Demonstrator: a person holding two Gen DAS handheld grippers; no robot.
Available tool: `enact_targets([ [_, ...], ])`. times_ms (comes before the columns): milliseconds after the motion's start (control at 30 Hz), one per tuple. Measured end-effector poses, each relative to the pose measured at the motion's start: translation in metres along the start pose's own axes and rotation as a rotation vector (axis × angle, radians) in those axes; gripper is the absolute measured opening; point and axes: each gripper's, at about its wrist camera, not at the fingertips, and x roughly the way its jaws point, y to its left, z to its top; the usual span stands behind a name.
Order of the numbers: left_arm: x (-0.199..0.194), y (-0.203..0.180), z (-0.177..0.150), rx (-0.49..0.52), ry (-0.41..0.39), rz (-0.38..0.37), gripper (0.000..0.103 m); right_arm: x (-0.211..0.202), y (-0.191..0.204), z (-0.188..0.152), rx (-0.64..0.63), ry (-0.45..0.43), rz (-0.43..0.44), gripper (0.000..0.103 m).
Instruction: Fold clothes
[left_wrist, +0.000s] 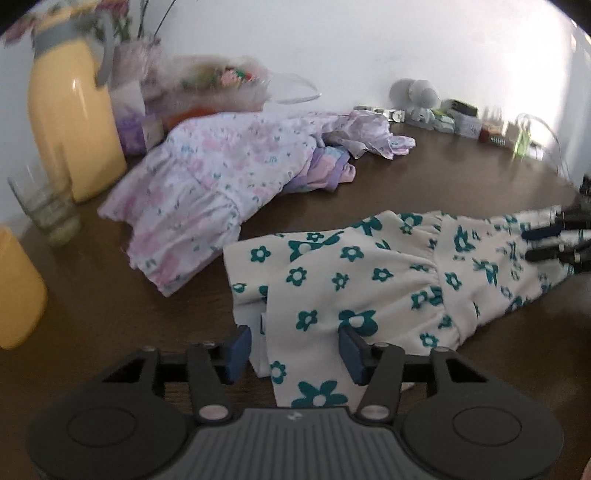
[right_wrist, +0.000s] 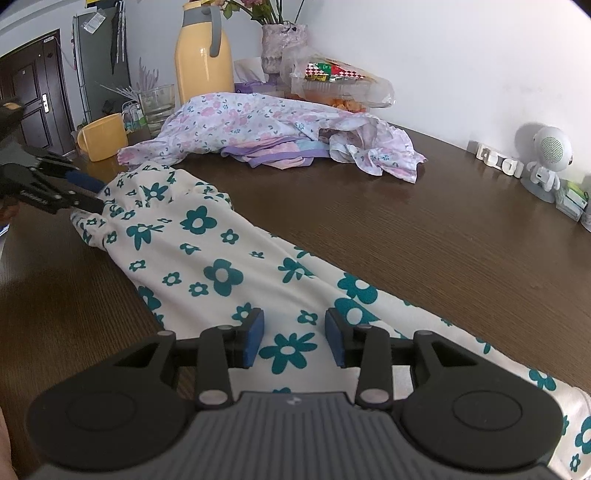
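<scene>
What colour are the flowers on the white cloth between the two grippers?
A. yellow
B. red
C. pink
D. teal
D: the white cloth lying on the table is printed with teal flowers; the pink flowers are on the other clothes piled further back.

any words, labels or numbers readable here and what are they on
None can be read.
Snack packet in the plastic box: print too blurred.
Small boxes by the wall: labels too small.
Left gripper: white lettering on its side, illegible.
</scene>
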Motion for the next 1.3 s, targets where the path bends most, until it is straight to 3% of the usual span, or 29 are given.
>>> enact_targets([
  [33,-0.001,0.002,0.001,-0.016,-0.005,-0.011,0.018,0.000,0.000,0.000,0.000,-0.001,0.001,0.037],
  [67,-0.003,0.004,0.002,-0.025,-0.016,-0.014,0.010,0.000,0.000,0.000,0.000,-0.002,0.001,0.037],
  [133,-0.008,0.006,0.003,-0.044,-0.040,-0.020,0.005,0.000,0.000,0.000,0.000,-0.003,0.002,0.037],
  [400,-0.032,-0.017,0.036,0.059,-0.180,0.104,0.003,0.000,0.001,-0.001,0.002,-0.002,0.003,0.037],
  [500,-0.016,-0.015,0.044,0.100,-0.151,0.203,0.000,-0.001,0.003,-0.001,0.018,0.009,-0.035,0.037],
  [567,0.000,-0.008,0.041,0.082,-0.109,0.219,0.000,-0.001,0.003,-0.002,0.018,0.006,-0.036,0.037],
  [700,0.015,0.006,0.026,-0.009,-0.073,0.165,0.002,-0.001,0.003,-0.002,0.020,0.001,-0.034,0.037],
  [800,-0.001,0.012,0.026,-0.075,-0.139,0.130,0.010,-0.001,0.002,-0.002,0.020,0.001,-0.031,0.037],
  [900,-0.021,-0.001,0.032,-0.047,-0.206,0.140,0.018,-0.001,0.001,-0.002,0.014,-0.008,-0.015,0.038],
  [933,-0.027,-0.006,0.034,-0.030,-0.222,0.137,0.025,-0.001,0.001,-0.002,0.011,-0.011,-0.012,0.038],
  [967,-0.031,-0.016,0.036,-0.003,-0.233,0.114,0.037,-0.001,0.001,-0.002,0.011,-0.012,-0.012,0.038],
  [1033,-0.033,-0.039,0.041,0.068,-0.250,0.040,0.049,-0.001,0.002,-0.003,0.011,-0.014,-0.013,0.038],
  [1133,-0.021,-0.073,0.053,0.188,-0.246,-0.055,0.049,-0.001,0.002,-0.003,0.010,-0.017,-0.012,0.038],
  [1300,0.029,-0.111,0.086,0.464,-0.122,-0.209,0.049,-0.001,0.003,-0.003,-0.005,-0.026,-0.005,0.038],
])
